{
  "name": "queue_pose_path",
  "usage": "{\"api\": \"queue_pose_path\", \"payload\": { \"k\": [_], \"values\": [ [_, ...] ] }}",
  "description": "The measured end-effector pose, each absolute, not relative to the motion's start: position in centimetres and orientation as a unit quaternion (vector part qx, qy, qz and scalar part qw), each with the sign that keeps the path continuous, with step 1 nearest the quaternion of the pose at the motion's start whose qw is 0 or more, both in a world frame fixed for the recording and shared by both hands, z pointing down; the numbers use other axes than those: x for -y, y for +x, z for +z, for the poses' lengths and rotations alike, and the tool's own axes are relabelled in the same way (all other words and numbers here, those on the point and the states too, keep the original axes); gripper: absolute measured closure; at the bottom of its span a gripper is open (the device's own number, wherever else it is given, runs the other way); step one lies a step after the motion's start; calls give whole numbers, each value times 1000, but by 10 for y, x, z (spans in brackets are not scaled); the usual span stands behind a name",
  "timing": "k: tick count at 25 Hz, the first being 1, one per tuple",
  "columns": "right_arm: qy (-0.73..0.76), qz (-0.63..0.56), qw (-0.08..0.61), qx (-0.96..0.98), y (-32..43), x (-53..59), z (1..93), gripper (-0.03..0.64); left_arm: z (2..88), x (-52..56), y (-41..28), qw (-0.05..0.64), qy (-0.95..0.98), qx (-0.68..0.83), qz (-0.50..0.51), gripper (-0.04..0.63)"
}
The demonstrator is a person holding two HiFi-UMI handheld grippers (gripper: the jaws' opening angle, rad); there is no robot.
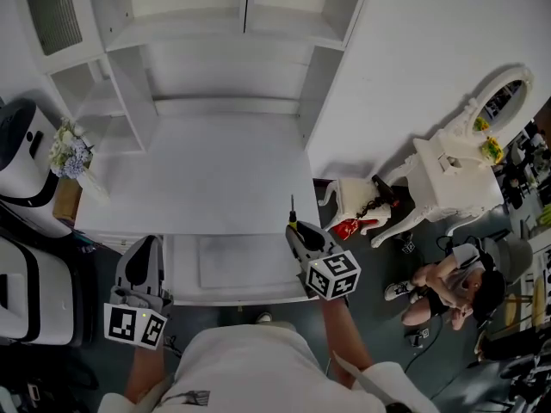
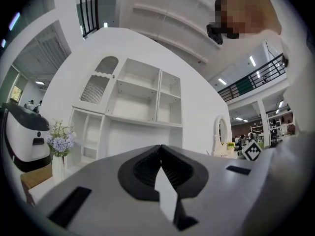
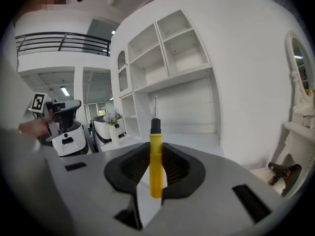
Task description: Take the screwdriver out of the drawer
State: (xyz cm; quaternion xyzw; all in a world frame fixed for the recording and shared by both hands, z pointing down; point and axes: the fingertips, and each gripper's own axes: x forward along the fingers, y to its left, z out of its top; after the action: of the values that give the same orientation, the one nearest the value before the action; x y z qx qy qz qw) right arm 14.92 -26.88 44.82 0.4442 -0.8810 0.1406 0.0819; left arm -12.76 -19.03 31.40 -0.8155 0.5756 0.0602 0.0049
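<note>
— Where's the screwdriver [image 1: 292, 213]?
— In the tip of the right gripper [image 1: 294, 231], its shaft pointing to twelve o'clock, above the right edge of the open drawer [image 1: 241, 295].
— And the left gripper [image 1: 148, 246]?
— At eight o'clock, just outside the drawer's left side.
— What else?
— Flowers [image 1: 67, 151] at nine o'clock beside the white desk [image 1: 198, 179], a white dressing table [image 1: 452, 179] at three, and a person [image 1: 448, 286] sitting on the floor at four.
</note>
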Motion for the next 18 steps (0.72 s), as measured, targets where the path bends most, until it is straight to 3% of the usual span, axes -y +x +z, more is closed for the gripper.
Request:
{"api": "queue_pose_path", "payload": {
  "k": [18],
  "values": [
    [478,-35,-32,877,175,221,274,531,300,171,-175,17,-777,-625,70,580]
  ]
}}
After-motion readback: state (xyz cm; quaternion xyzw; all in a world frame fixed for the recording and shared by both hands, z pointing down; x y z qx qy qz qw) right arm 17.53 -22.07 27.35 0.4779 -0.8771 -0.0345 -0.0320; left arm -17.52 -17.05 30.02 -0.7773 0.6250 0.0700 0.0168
